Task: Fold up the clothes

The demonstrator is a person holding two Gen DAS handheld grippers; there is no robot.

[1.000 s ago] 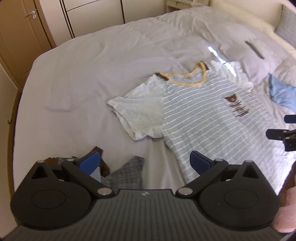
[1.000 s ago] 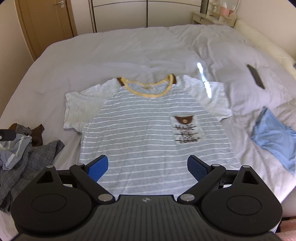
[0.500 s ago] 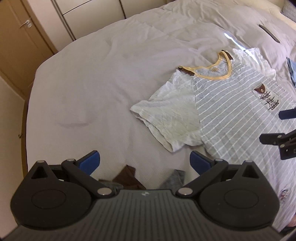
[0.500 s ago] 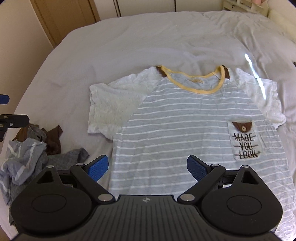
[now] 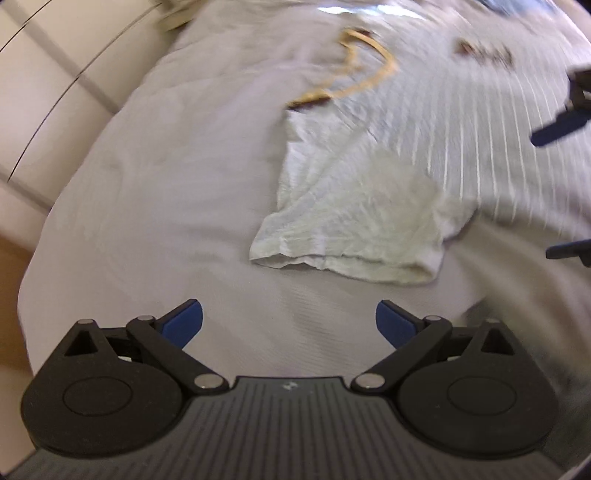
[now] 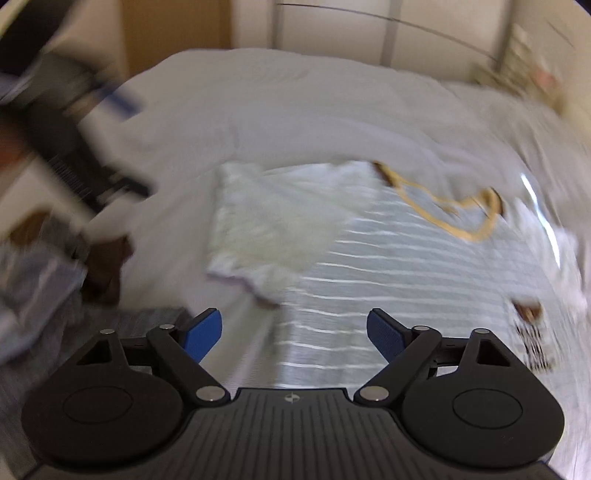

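Note:
A grey striped T-shirt (image 5: 461, 122) with a yellow collar (image 5: 354, 59) lies flat on the bed, front up. Its pale left sleeve (image 5: 354, 221) lies just ahead of my left gripper (image 5: 289, 323), which is open and empty above the sheet. In the right wrist view the same shirt (image 6: 406, 266) and sleeve (image 6: 273, 221) lie ahead of my right gripper (image 6: 294, 334), open and empty over the shirt's lower edge. The left gripper shows blurred at that view's upper left (image 6: 74, 147). The right gripper's fingers (image 5: 561, 125) show at the left wrist view's right edge.
The bed (image 5: 166, 184) has a white cover. A pile of grey, blue and brown clothes (image 6: 55, 280) lies at the bed's left side. Wardrobe doors (image 6: 332, 26) stand behind the bed. Both views are motion-blurred.
Both grippers have swung left and closer to the shirt's left sleeve. The clothes pile has dropped out of the left wrist view. Both stay open.

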